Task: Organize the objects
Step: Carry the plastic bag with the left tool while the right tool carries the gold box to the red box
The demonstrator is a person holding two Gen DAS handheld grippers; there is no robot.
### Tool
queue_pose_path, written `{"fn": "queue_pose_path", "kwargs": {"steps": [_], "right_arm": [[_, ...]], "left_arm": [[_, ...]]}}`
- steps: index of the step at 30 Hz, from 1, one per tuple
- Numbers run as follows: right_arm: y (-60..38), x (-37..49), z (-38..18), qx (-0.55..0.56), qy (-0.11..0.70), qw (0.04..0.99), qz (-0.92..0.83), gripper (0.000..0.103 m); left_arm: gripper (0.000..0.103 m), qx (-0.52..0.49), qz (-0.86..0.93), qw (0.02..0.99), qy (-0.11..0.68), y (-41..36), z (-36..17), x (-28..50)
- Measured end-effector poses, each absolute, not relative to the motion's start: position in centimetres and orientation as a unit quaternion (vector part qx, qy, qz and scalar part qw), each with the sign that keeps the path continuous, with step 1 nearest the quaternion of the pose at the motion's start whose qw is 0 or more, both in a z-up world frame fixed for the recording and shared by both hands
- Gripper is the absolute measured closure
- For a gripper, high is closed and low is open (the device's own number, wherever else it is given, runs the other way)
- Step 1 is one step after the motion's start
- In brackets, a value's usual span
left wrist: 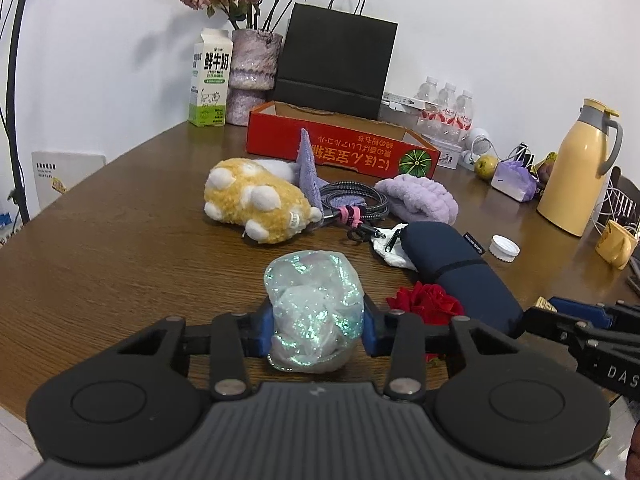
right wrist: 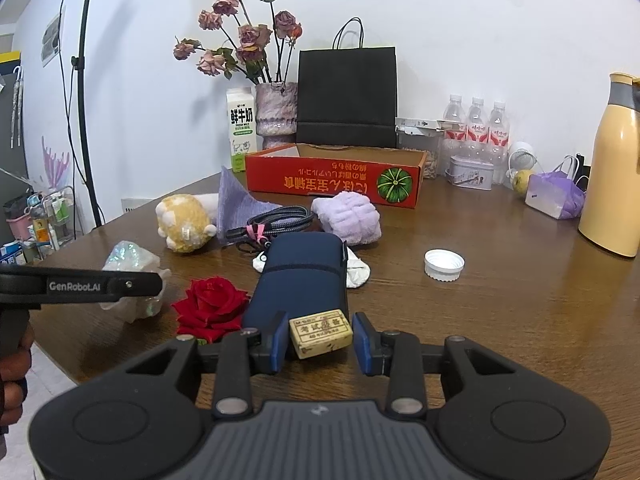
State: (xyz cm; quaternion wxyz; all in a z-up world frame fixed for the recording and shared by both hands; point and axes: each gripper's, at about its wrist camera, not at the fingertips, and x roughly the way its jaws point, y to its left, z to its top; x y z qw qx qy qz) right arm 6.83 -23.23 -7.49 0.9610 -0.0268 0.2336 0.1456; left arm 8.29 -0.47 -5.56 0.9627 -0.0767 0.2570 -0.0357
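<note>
on the near edge of the brown wooden table, the left gripper has its blue fingers pressed against both sides of a crinkled iridescent bundle, pinching it low over the tabletop. the right gripper sits just beside it, jaws spread around a small worn eraser; a gap shows at the right pad, and at the left i cannot tell whether it touches.

just ahead of the eraser lies a navy pouch, with a red rose touching its left side and a white cloth poking out behind it. past these come a coiled braided cable, a yellow plush toy, a lilac towel standing in a peak and a folded purple cloth, all crowded between the grippers and the red cardboard box. a white bottle cap lies apart on bare wood to the right.

along the white wall stand a milk carton, a vase of dried roses, a black paper bag and three water bottles. a yellow thermos stands at the right end, with a purple bag and a green fruit near it.

only the left view shows a yellow mug beyond the thermos. only the right view shows a small tin by the bottles, a light stand and a cluttered rack off the table's left, and the eraser's printed top.
</note>
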Motion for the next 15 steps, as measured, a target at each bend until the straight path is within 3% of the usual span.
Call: {"fn": "queue_pose_path", "kwargs": {"steps": [15], "right_arm": [[-23.0,7.3,-5.8,-0.026,0.210,0.968,0.137,0.070]], "left_arm": [[0.061,-0.055,-0.037,0.973,0.220,-0.5,-2.7,7.8]]}}
